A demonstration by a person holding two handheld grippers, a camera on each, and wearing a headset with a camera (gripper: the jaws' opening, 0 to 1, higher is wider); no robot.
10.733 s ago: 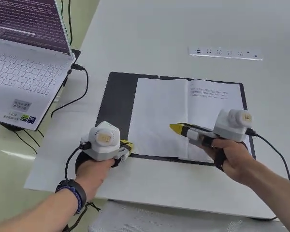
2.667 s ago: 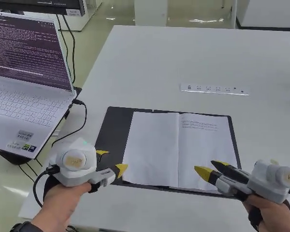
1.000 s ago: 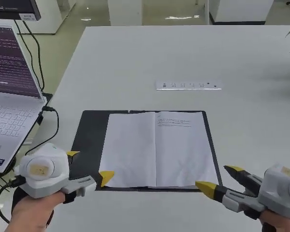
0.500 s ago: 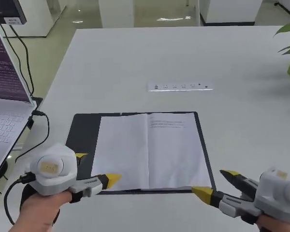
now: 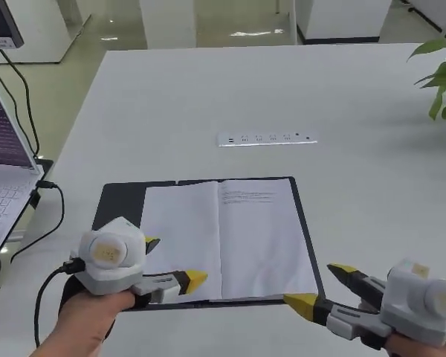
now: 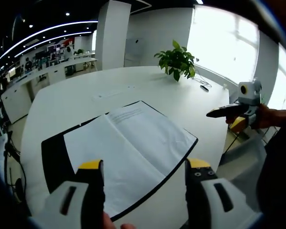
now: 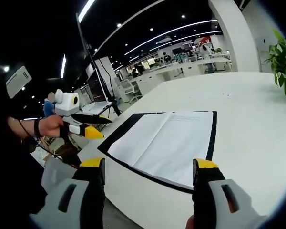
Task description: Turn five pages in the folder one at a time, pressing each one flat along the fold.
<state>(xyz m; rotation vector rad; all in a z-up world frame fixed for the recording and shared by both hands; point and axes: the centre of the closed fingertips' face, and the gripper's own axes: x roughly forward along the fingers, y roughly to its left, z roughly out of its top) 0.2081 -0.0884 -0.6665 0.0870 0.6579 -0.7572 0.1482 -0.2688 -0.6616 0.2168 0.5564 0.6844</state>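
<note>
White counter [image 5: 208, 82] is carrying the open folder [image 5: 119, 208], lying flat; left gripper [image 5: 173, 260] and right gripper [image 5: 321, 285] are hovering at its near edge, fingers released, pulled back off the pages, so the turning is probably finished.

Open-plan office, bright at the windows [image 6: 219, 43].
A long white table [image 5: 208, 82] carries a power strip [image 5: 266, 138], a laptop [image 5: 4, 208] at one side; plant [image 6: 177, 61] toward the glass, white pillar [image 6: 109, 33] beyond, light strips [image 7: 86, 9] overhead.

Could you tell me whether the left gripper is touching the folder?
Cannot tell. In the head view the left gripper overlaps the folder at its near edge, but no view shows contact or a gap.
</note>
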